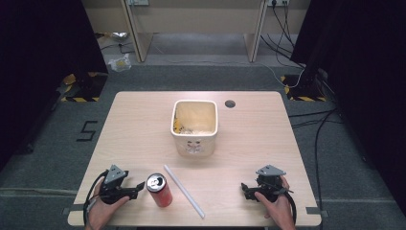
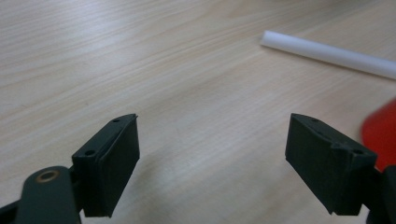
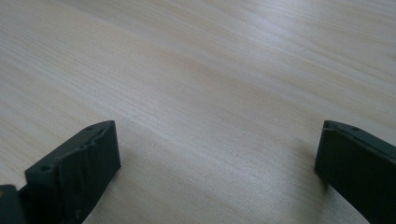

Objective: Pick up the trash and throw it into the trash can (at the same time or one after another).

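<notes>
1. The left tongs [image 1: 139,188] rest low on the near left part of the wooden surface [image 1: 139,129], held in the person's left hand [image 1: 103,206], with a cable looping off the back.
2. Their jaws stand wide apart, and the left gripper view shows nothing but bare wood grain between them [image 2: 212,163].
3. A red can [image 1: 159,190] stands upright just beside the tip of the left tongs, not touching them as far as the high view lets one tell (in the left gripper view it is a red blur [image 2: 382,133] at the right edge, just outside the right-hand jaw).
4. A white straw [image 1: 184,191] lies flat on the surface just past the can, running on a slant from near the middle toward the near edge; its far end sits close to the can's top without meeting it. In the left gripper view it crosses the upper right corner [image 2: 327,53].
5. The right tongs [image 1: 245,189] lie near the right front corner in the person's right hand [image 1: 277,203], pointing inward toward the straw but well apart from it.
6. Their jaws are also spread wide, with only bare surface between them in the right gripper view [image 3: 217,158].
7. A cream square bin [image 1: 195,128] stands at the middle of the surface, well apart from both tongs, with some scraps inside.
</notes>
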Demonstrator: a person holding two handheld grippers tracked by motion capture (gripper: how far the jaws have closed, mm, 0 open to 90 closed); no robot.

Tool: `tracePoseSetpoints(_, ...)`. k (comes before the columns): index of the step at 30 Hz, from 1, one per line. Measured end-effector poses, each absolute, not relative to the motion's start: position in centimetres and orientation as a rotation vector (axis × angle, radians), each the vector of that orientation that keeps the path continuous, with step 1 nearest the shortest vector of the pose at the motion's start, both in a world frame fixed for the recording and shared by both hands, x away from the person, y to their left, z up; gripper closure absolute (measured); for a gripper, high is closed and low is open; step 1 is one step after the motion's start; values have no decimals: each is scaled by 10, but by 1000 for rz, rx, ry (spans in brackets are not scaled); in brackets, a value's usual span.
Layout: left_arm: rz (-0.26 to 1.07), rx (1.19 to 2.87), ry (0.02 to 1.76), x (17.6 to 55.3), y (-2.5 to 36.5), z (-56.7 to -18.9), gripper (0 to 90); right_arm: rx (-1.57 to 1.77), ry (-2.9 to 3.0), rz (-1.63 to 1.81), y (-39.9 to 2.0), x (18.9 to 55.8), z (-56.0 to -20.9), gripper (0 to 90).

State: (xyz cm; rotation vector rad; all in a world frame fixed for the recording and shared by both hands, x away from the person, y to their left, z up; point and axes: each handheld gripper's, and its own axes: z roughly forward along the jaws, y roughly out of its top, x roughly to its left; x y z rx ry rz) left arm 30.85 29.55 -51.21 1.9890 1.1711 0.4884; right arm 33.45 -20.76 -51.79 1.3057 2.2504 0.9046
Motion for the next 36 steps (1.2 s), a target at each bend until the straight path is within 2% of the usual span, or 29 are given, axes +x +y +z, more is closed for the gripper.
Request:
tracePoseSetpoints(17,422,1933,1086,250,284,-500,163,1304,2250,903,-208,335,-518,1)
tracePoseSetpoints(36,372,1912,967,244,255,-492,162,1304,2253,903,-208,335,-518,0)
